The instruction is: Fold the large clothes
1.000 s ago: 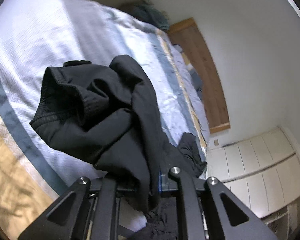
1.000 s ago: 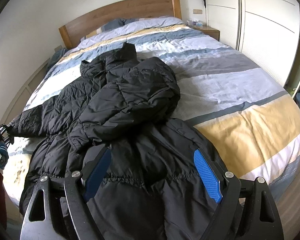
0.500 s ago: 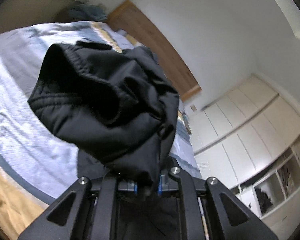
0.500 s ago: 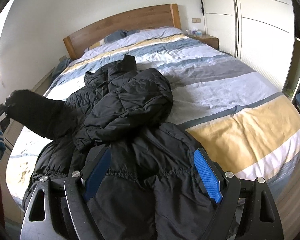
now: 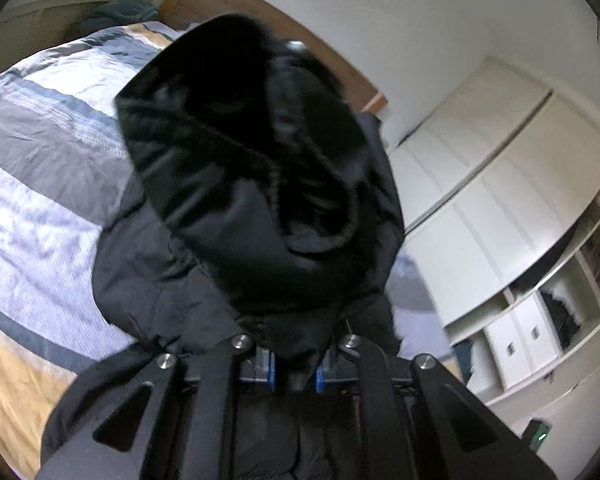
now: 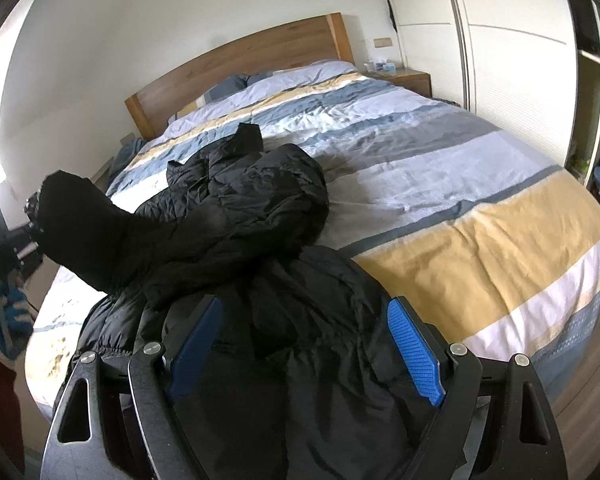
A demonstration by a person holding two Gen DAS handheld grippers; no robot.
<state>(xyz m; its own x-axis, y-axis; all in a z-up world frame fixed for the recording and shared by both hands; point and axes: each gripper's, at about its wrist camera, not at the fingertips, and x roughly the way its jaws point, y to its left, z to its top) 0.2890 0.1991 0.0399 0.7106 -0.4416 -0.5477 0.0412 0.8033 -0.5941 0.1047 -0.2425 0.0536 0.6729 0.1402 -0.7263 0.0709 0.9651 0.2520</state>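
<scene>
- The black puffer jacket (image 6: 252,216) is quilted, matte and bunched, lying on the striped duvet (image 6: 440,168) of the bed, nearer its left side.
- Its long axis runs from the foot of the bed toward the wooden headboard (image 6: 236,64), collar end farthest away.
- One sleeve (image 5: 256,184) sticks up to the left, cuff opening facing the left camera.
- The left gripper (image 5: 294,368) is clamped on that sleeve, raised higher than a second ago.
- The right gripper (image 6: 304,344) hovers spread wide above the hem, gripping nothing.
</scene>
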